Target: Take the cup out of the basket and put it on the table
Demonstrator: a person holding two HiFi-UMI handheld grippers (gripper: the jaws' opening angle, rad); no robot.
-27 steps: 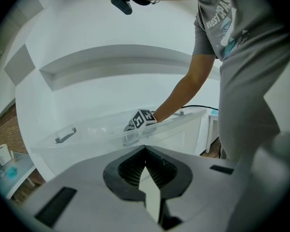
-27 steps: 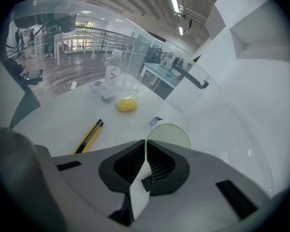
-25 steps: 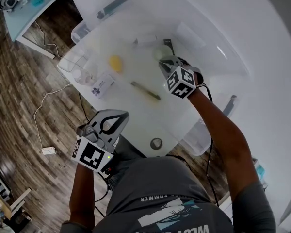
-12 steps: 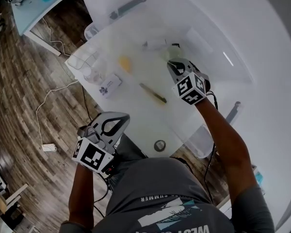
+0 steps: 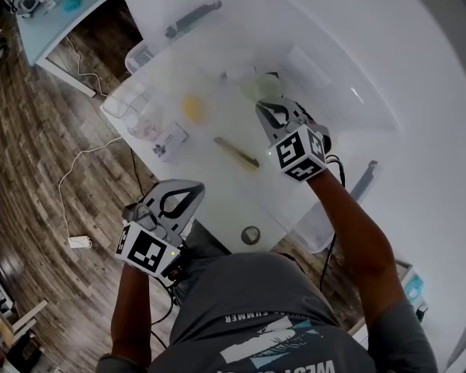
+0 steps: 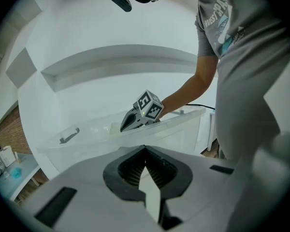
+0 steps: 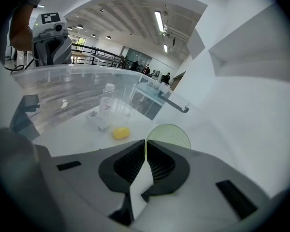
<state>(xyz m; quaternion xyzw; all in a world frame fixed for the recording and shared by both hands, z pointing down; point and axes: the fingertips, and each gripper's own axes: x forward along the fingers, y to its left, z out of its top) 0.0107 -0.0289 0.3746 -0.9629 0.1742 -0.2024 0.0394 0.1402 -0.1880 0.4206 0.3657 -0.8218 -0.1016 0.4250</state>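
Observation:
A pale green cup [image 5: 260,86] is inside the clear plastic basket [image 5: 144,53] on the white table. My right gripper [image 5: 266,109] reaches into the basket and is shut on the cup's rim. In the right gripper view the cup [image 7: 170,134] shows as a green round just past the jaws, its thin edge pinched between them. My left gripper [image 5: 182,190] hangs shut and empty near the person's waist, off the table's near edge. From the left gripper view the right gripper [image 6: 135,120] sits just above the basket wall [image 6: 174,129].
In the basket also lie a yellow lump [image 5: 192,107], a clear cup [image 5: 145,123], a small printed box [image 5: 169,141] and an olive stick [image 5: 237,151]. A round metal fitting [image 5: 251,234] sits in the table near its front edge. Cables run across the wooden floor [image 5: 46,146].
The right gripper has shifted only slightly, still holding the cup inside the basket. The left gripper has stayed in place.

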